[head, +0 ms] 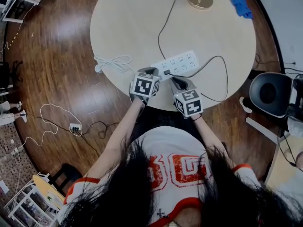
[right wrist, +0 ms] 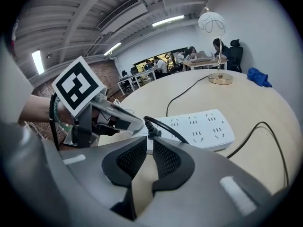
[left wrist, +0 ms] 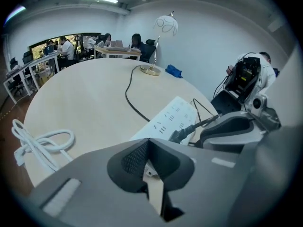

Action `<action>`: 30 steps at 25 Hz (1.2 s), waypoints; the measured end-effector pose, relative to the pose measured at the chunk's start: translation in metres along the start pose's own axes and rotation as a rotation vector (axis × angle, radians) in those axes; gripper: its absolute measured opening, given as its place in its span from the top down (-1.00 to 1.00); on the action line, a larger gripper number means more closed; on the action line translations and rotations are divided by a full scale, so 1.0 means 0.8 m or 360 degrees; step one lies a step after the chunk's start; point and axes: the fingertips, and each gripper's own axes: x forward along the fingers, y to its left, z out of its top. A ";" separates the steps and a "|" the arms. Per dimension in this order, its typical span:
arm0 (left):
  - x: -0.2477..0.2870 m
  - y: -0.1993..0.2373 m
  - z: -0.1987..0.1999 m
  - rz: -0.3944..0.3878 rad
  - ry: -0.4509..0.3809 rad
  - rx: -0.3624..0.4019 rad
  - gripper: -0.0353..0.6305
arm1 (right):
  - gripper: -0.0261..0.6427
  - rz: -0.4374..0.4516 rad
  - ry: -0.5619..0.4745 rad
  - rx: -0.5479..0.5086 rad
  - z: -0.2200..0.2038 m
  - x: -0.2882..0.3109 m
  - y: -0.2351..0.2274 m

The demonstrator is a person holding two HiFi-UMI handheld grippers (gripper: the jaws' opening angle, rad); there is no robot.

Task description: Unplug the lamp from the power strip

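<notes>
Mid-frame on the round surface, the right tongs, a sliver apart and empty, point straight at the lamp's black plug just ahead at the power strip's left end, while the left tongs, pressed together, sit alongside.

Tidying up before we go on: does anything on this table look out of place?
Nothing spilled or broken. Only the white cable lies loosely coiled at the edge of the table, and the power strip sits askew nearby.
</notes>
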 end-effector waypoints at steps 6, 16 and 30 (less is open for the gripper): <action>-0.002 0.004 -0.006 0.0049 0.0031 -0.0097 0.89 | 0.47 -0.0105 0.0066 -0.0190 -0.005 0.025 0.011; 0.006 -0.005 -0.007 0.0163 0.0002 0.0114 0.89 | 0.54 -0.0311 -0.0034 -0.0633 0.009 0.052 0.005; 0.007 -0.006 -0.006 0.0091 0.0027 0.0081 0.89 | 0.66 -0.0177 -0.0137 -0.0530 0.014 0.038 0.006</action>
